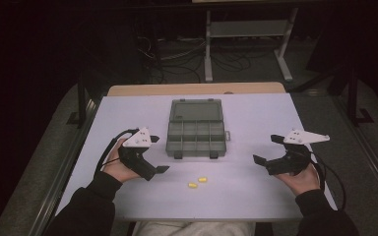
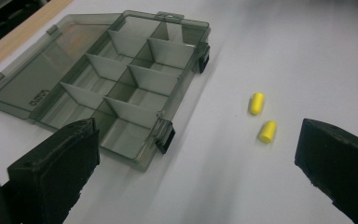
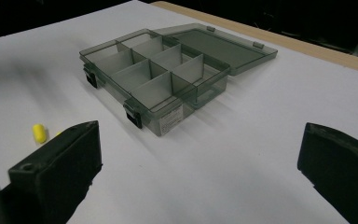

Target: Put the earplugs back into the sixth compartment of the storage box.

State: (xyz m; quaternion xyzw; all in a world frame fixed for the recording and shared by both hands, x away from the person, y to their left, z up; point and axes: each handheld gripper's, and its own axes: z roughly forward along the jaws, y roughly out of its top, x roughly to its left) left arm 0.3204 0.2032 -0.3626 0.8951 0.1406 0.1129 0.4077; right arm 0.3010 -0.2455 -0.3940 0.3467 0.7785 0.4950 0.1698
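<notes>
Two grippers were out over the white table, and both stood with their jaws spread wide, nothing between them. The left gripper sat low at the table's near-left side; the right gripper was well apart from it at the near-right. Between them, near the front edge, lay two yellow earplugs, counted cleanly in the left gripper view: one earplug a rounded little cylinder, the second earplug just beside it, apart, both lying on their sides on the bare surface. Bright yellow, stubby, soft-looking. One box only: a smoky transparent organiser box sat mid-table, beyond the plugs, its lid thrown flat open toward the far side. Eight compartments, two rows of four. Two dark latches showed on its near wall. In the right gripper view, one plug peeked beside the left jaw.
</notes>
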